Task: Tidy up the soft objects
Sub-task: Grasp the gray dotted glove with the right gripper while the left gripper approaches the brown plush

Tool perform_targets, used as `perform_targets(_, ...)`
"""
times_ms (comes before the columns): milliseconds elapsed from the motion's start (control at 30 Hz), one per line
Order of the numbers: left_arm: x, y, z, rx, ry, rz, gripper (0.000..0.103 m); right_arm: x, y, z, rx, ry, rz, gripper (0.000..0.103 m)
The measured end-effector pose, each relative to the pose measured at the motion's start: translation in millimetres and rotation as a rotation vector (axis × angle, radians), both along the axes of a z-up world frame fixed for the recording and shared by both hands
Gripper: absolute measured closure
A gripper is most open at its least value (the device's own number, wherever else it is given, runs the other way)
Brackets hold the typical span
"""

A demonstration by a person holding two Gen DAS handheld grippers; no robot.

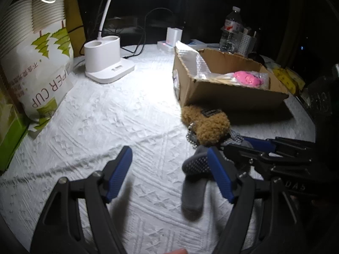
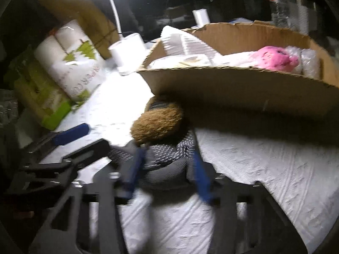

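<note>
Cardboard box [image 2: 243,84] wall probably blocking ahead

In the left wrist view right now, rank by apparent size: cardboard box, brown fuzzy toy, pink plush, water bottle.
1. cardboard box
2. brown fuzzy toy, though it lies nearer the camera
3. water bottle and pink plush: too alike to rank

Paper cup bag [image 1: 42,67], at 9 o'clock in left wrist view: "PER CUP" in brown caps, sideways, 1st letters cut off by a fold. Small Chinese print beside it, too small to read. Right gripper body [image 1: 296,187], 4 o'clock: faint "DAS".
</note>
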State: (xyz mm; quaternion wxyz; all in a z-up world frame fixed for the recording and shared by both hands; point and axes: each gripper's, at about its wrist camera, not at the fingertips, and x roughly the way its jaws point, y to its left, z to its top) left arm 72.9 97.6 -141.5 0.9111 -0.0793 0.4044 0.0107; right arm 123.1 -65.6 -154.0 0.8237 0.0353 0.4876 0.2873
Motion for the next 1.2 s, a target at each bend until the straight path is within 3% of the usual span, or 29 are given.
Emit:
perform_targets(67, 1, -4, 1, 0.006, 0.000, -0.008, 0.028, -3, -1, 4, -0.019, -0.016, 0.002, 0.086)
perform_targets(433, 18, -37, 8, 0.050, 0.005, -0.060, 0.028, -11, -45, 20, -0.035, -0.061, -0.061, 0.087)
perform_targets(633, 31, -63, 12, 0.073, 0.004, -0.103, 0.028, -10, -94, 29, -0.042, -0.093, -0.151, 0.087)
perform_targets(833, 47, -87, 12, 0.099, 0.011, -0.141, 0.028, -7, -143, 31, -0.047, -0.104, -0.246, 0.087)
perform_targets(1033, 66, -101, 6, 0.126, 0.031, -0.148, 0.028, -1, -164, 25, -0.036, -0.091, -0.287, 0.085)
perform_targets(1100, 72, -103, 1, 0.136, 0.045, -0.143, 0.028, 0, -166, 23, -0.036, -0.084, -0.286, 0.077)
perform_targets(1167, 77, -103, -4, 0.138, 0.062, -0.134, 0.028, 3, -163, 22, -0.029, -0.085, -0.276, 0.055)
perform_targets(1200, 79, -103, -6, 0.141, 0.067, -0.131, 0.028, 3, -162, 22, -0.026, -0.085, -0.270, 0.050)
